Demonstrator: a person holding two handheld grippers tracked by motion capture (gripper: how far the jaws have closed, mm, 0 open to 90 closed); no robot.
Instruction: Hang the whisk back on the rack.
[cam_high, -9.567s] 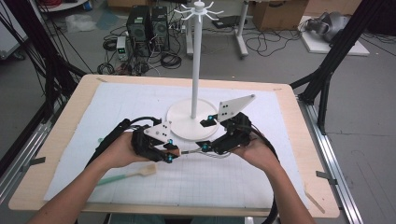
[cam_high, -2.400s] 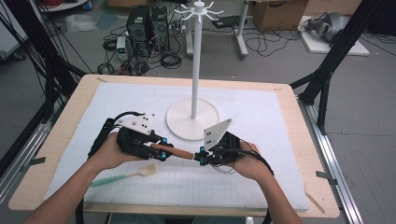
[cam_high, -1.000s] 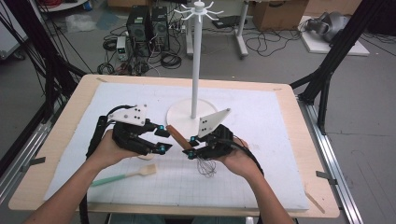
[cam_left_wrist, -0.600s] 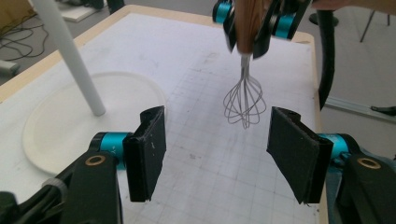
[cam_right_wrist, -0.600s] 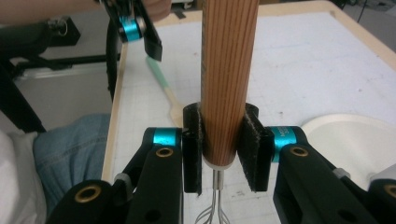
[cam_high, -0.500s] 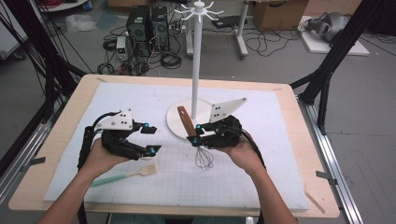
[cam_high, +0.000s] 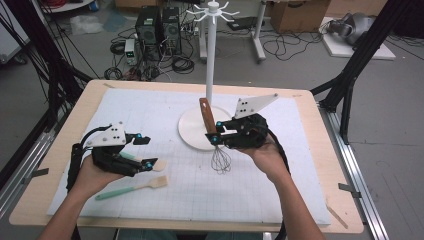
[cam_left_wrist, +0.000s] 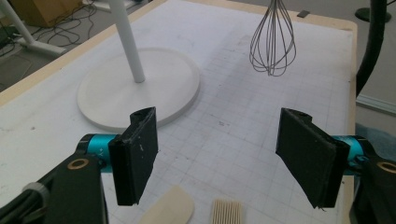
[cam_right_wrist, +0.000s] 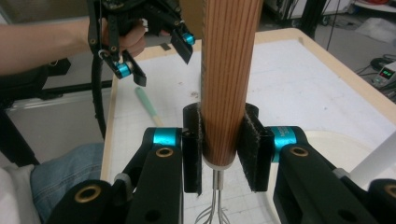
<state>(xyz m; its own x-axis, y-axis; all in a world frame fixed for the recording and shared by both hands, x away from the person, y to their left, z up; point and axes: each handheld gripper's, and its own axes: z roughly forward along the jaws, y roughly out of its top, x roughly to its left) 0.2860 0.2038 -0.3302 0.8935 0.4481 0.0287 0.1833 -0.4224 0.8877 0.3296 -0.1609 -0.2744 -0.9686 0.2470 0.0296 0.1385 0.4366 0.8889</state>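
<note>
Since the frame a second back, whisk (cam_high: 214, 135) has gone from shared hold to right-hand hold alone; left gripper (cam_high: 145, 151) has let go and drawn back toward the near left of the mat, its jaws just been opening, nothing between them. Right gripper has lifted the whisk upright.

Near edge: green-handled brush (cam_high: 133, 186) lies flat on the gridded mat (cam_high: 260, 195), a pale spatula head (cam_left_wrist: 169, 208) just beside the left gripper's tips. Left jaws stand apart over bare mat, well clear of the whisk.

Mid table: right gripper (cam_high: 214, 132) is clamped on the lower end of the wooden handle (cam_right_wrist: 229, 70), pads squeezing both sides just above the metal collar. Wire loops (cam_left_wrist: 272, 44) hang down, off the mat. Handle leans slightly, its top close to the stand's pole.

Farther: white stand (cam_high: 211, 60) on its round base (cam_high: 192, 131), hooks at the top.

Risks, as I judge them: the grip is low on the handle, so the top could swing and knock the pole. If the whisk is meant for a hook, a missed loop means a drop onto the base. A bump could rock the stand.
</note>
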